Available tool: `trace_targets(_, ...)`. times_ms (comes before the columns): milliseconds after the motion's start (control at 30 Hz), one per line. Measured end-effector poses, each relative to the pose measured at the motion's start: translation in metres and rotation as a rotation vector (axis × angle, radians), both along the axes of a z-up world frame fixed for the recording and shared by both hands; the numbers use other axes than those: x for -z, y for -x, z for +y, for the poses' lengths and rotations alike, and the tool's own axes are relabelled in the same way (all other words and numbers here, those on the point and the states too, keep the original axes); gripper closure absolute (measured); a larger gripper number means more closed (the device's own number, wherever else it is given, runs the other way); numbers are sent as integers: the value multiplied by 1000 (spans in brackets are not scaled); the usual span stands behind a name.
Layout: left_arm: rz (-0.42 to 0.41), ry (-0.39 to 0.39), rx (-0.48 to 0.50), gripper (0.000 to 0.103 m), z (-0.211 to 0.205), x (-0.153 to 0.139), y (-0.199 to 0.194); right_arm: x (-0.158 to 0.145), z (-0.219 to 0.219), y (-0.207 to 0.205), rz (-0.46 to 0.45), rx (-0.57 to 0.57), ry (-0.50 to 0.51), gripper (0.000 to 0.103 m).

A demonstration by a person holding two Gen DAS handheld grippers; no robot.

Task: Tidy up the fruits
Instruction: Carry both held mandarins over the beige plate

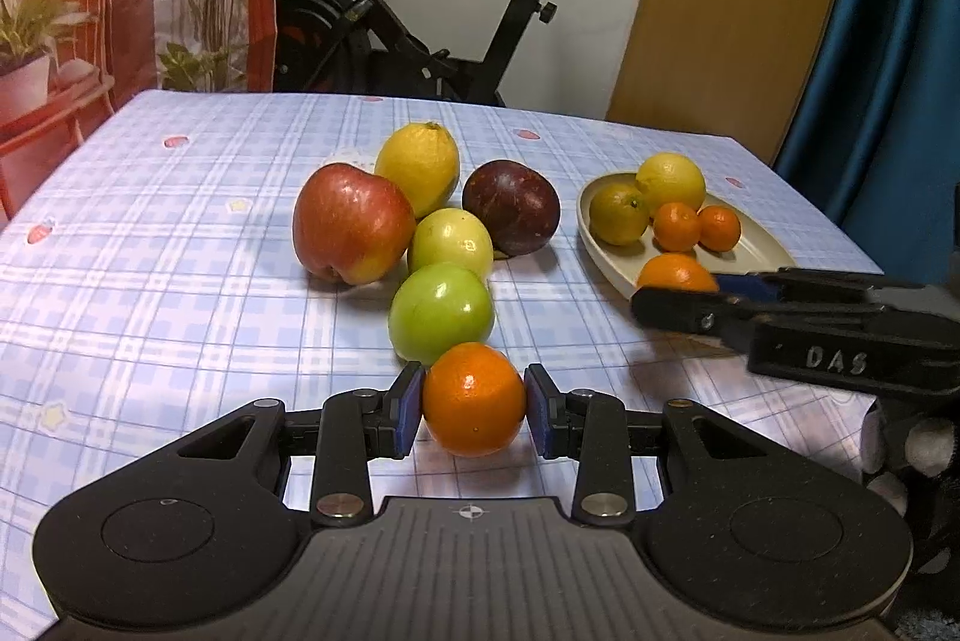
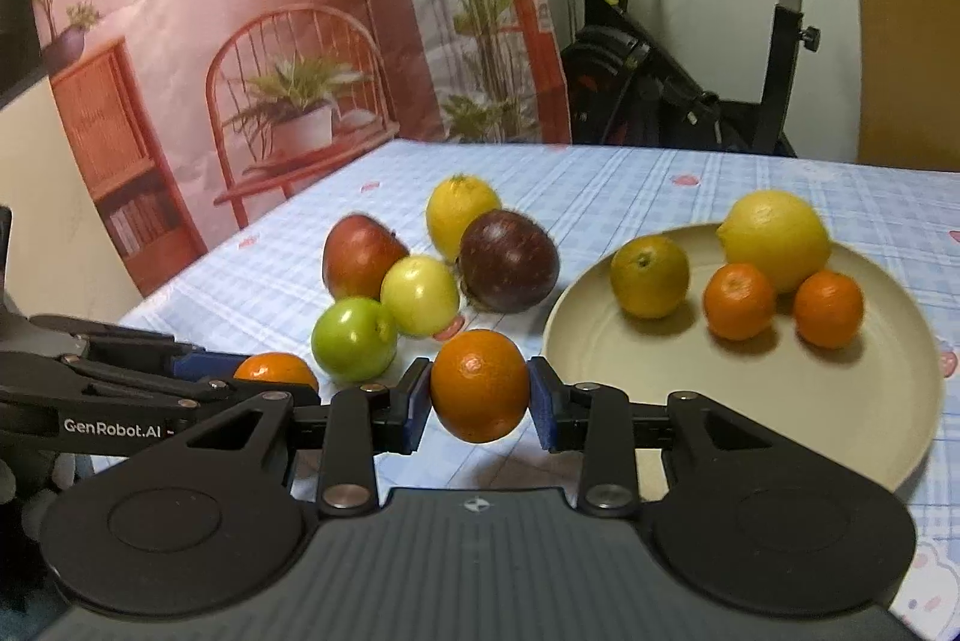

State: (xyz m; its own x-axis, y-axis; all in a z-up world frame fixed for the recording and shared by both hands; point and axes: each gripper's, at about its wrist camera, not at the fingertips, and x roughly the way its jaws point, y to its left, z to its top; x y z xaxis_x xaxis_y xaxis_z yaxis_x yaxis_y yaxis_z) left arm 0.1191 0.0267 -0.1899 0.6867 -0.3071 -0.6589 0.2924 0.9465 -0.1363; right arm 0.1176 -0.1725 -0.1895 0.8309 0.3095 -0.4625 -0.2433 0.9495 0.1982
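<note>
- Desk [image 1: 180,251]: plaid cloth cover, matt, faintly creased.
- Plate [image 2: 750,419]: cream, smooth, matt.
- Red apple [image 1: 351,224], green apple [image 1: 441,314]: glossy skin.
- Held orange [image 1: 474,399]: finely dimpled, slight sheen.
- Left hand-held gripper [image 1: 474,407]: matt black plastic, blue pads.

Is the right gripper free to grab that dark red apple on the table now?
Probably not: the right gripper is already shut on an orange, so though the dark red apple sits unblocked ahead, its jaws are occupied.

The left tongs [image 1: 474,404] are clamping an orange [image 1: 474,398], tilted downward; the right tongs [image 2: 480,395] are gripping another orange [image 2: 480,385] beside it.
</note>
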Motion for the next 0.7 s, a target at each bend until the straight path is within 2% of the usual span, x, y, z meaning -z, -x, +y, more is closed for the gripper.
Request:
trace_targets(433, -27, -79, 58, 65, -26, -18, 2, 0, -35, 12, -39, 67, -100, 67)
trace_targets(700, -30, -74, 109, 65, -47, -26, -7, 3, -54, 13, -43, 112, -137, 67)
